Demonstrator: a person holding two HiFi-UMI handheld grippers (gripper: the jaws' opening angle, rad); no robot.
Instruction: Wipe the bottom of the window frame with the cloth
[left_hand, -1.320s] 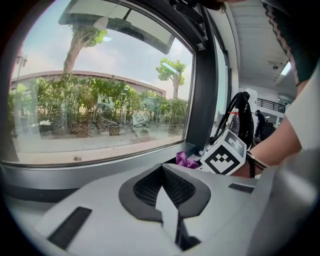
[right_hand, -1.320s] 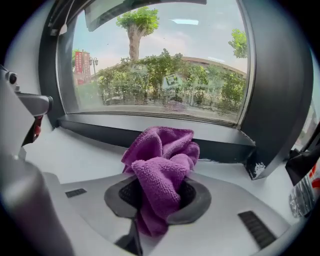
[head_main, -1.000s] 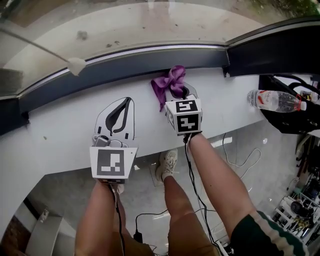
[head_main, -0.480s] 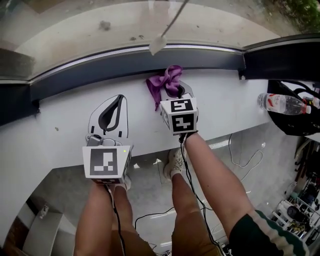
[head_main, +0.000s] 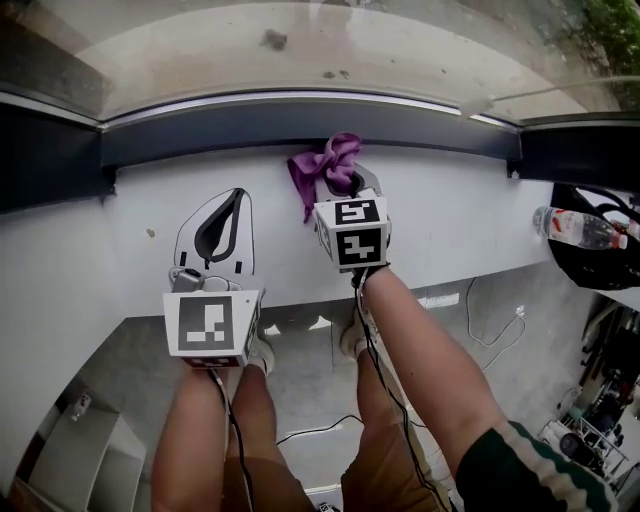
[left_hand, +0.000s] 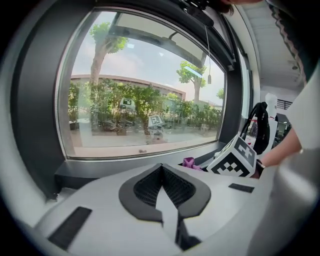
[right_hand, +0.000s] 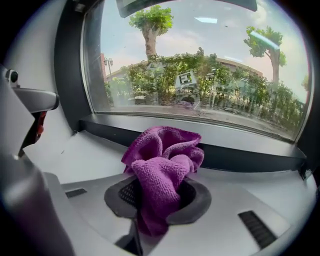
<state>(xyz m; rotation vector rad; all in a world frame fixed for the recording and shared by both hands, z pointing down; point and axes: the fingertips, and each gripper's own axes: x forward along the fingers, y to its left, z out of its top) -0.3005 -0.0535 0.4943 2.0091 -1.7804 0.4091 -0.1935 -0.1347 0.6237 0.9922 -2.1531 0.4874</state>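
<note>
Your left gripper (head_main: 236, 205) sits over the white sill (head_main: 450, 220), short of the dark bottom window frame (head_main: 250, 135), jaws together on nothing. Further right, your right gripper (head_main: 352, 186) clamps the purple cloth (head_main: 325, 165), which bunches ahead of the jaws, right at that frame.

My left tongs (head_main: 236, 205) lie over the sill (head_main: 470, 215). My right tongs (head_main: 350, 183) are just to their right and farther forward, nearer the bottom of the window frame (head_main: 250, 135), which runs along the back of the sill. The cloth (head_main: 322, 165) sits between the right tongs and bunches out ahead of them close up to the frame, while well off to the right, past the sill's end, a bottle (head_main: 582, 229) lies on its side by a bag (head_main: 600, 265).
</note>
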